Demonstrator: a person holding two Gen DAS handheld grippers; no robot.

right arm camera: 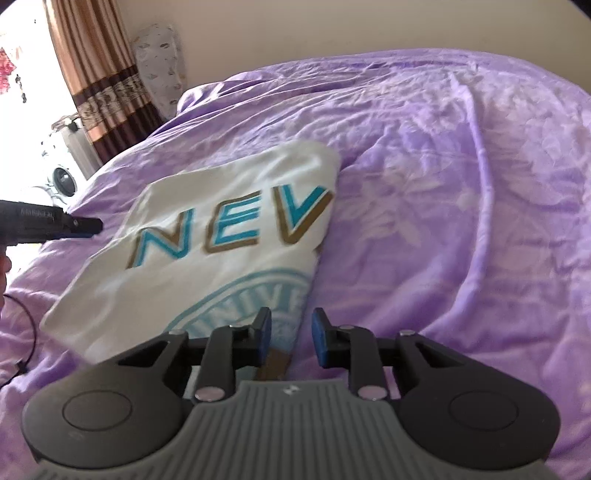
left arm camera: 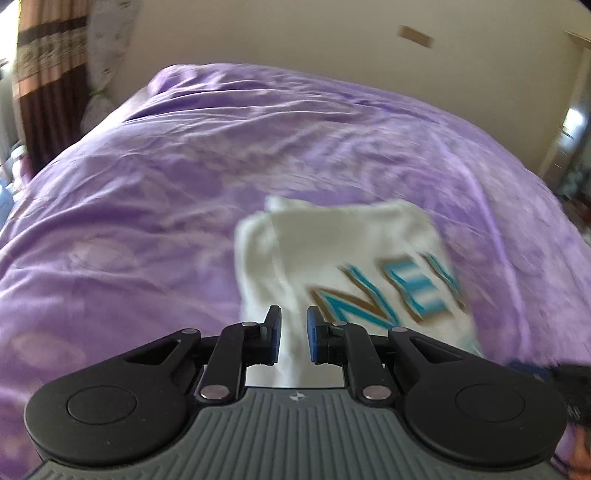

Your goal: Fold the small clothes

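A folded white shirt (right arm camera: 207,236) with teal lettering is lying on the purple bedspread (right arm camera: 461,206), its long axis running from lower left to upper right in the right wrist view. The left gripper (left arm camera: 294,334) is hovering over it, fingers parted, gripping nothing. The right gripper (right arm camera: 291,338) is straddling the shirt's edge, likewise released.

Purple bedspread (right arm camera: 443,184), beige wall (right arm camera: 295,29), brown striped curtain (right arm camera: 99,74), bright window (right arm camera: 22,55).

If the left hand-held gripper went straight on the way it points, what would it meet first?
Most likely the folded white T-shirt with teal lettering, lying directly ahead of the left hand-held gripper on the purple bedspread; blur leaves depth uncertain.
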